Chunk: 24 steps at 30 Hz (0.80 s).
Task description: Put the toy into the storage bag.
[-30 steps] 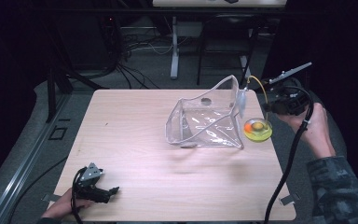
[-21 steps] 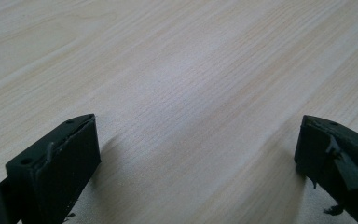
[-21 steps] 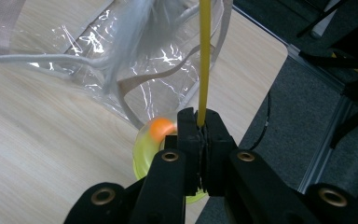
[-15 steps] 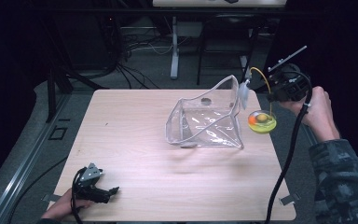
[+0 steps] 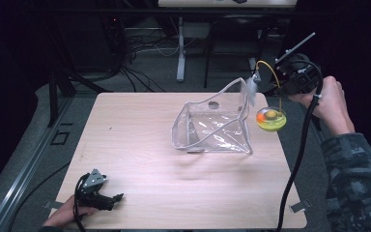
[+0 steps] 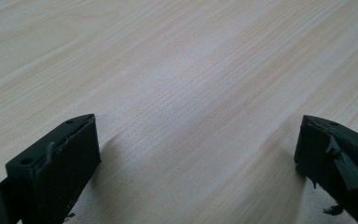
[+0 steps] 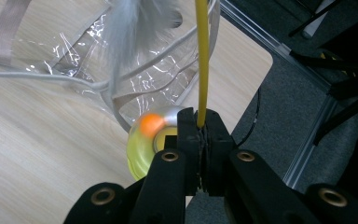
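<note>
**Feather toy lifted at the right edge**

The right tongs (image 7: 200, 128) pinched a yellow wand (image 7: 201, 60) at upper right, above the clear plastic bag (image 5: 212, 128). The left tongs (image 5: 110, 199) lay spread on the tabletop (image 5: 140, 130), lower left.

The feather (image 7: 130, 28) at the yellow rod's (image 7: 201, 60) tip is motion-blurred and cut by the top edge in the right gripper view. The yellow disc (image 7: 142, 154) is partly hidden behind the right gripper (image 7: 200, 135); its orange spot is blurred. The left gripper's (image 6: 196, 158) jaws are cropped by the bottom edge. In the high view, the left hand (image 5: 65, 215) is cut off at the bottom edge.
</note>
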Tool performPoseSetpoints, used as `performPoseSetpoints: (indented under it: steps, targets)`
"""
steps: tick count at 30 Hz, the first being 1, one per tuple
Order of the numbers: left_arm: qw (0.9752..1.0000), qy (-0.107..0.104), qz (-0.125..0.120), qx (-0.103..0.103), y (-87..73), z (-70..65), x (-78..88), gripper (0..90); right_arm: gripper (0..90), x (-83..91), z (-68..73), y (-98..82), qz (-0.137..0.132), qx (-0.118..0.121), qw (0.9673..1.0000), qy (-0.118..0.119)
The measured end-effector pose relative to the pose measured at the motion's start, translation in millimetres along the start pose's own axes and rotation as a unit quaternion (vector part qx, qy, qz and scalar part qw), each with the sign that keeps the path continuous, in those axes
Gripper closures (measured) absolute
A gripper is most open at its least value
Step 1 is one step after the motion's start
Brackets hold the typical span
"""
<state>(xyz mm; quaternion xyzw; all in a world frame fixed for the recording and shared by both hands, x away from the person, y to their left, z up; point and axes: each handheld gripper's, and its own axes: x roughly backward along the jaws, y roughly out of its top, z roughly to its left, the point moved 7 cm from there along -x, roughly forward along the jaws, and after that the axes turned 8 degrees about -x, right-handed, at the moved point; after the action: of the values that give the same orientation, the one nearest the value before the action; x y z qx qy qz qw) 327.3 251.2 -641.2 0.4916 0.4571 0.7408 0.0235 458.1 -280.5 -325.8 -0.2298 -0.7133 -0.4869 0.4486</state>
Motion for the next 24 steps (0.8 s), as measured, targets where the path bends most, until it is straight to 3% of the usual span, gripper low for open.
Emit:
performPoseSetpoints:
  steps: [17, 24]
  targets:
    - [1.0000, 0.000, 0.000, 0.000, 0.0, 0.0, 0.0, 0.0, 88.0, 39.6, 11.7, 30.3, -0.015, 0.021, 0.9996, -0.010]
    - [1.0000, 0.000, 0.000, 0.001, 0.0, -0.1, 0.0, 0.0, 88.1, 44.4, 18.1, 41.4, -0.018, 0.033, 0.9991, -0.017]
